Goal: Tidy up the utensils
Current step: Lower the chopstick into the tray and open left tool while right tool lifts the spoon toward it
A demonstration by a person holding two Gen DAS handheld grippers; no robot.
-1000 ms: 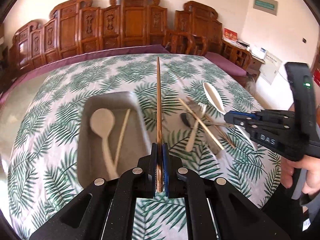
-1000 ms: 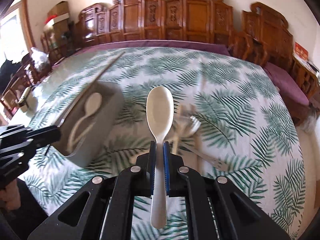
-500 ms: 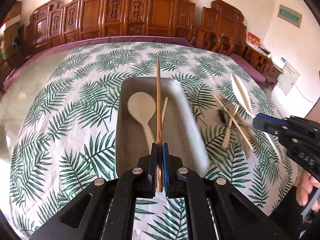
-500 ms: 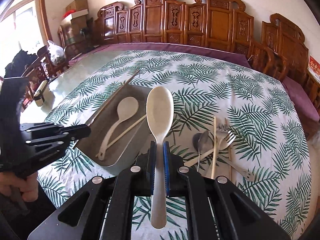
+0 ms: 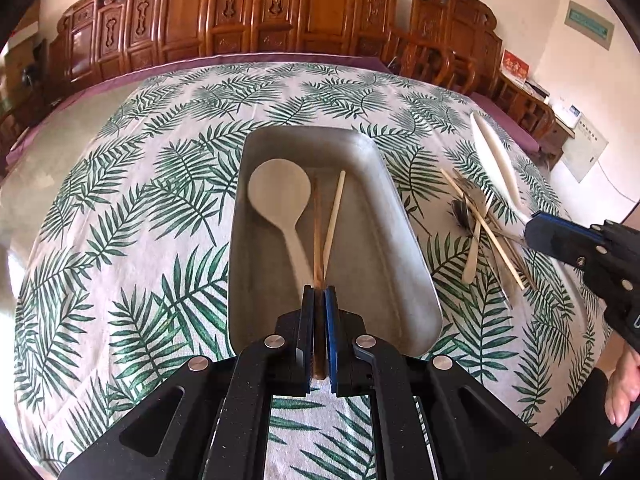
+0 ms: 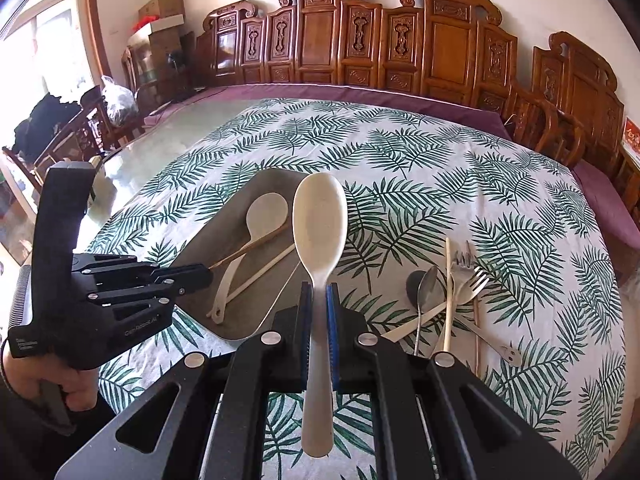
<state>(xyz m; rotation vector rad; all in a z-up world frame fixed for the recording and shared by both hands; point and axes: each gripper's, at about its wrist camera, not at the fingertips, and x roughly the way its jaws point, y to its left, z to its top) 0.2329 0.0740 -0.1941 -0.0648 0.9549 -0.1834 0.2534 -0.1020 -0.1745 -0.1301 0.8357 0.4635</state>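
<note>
My left gripper (image 5: 319, 292) is shut on a brown chopstick (image 5: 318, 232) whose far end points down into the grey metal tray (image 5: 380, 240). In the tray lie a pale spoon (image 5: 280, 196) and a pale chopstick (image 5: 334, 216). My right gripper (image 6: 319, 292) is shut on the handle of a white spoon (image 6: 320, 216), held above the cloth just right of the tray (image 6: 224, 240). The right wrist view shows the left gripper (image 6: 192, 276) at the tray's near left with its chopstick (image 6: 248, 246) slanting over the tray. The right gripper (image 5: 560, 236) shows at the right of the left wrist view.
A loose pile of utensils (image 6: 452, 292) lies right of the tray: a metal spoon (image 6: 426, 284), forks (image 6: 468, 280) and pale chopsticks. A leaf-print cloth (image 6: 400, 152) covers the table. Carved wooden chairs (image 6: 360, 40) line the far side. A hand (image 6: 76, 384) grips the left tool.
The left gripper has come over the tray and dipped, so its chopstick now points into the tray. The right gripper has carried the white spoon leftward, closer to the tray.
</note>
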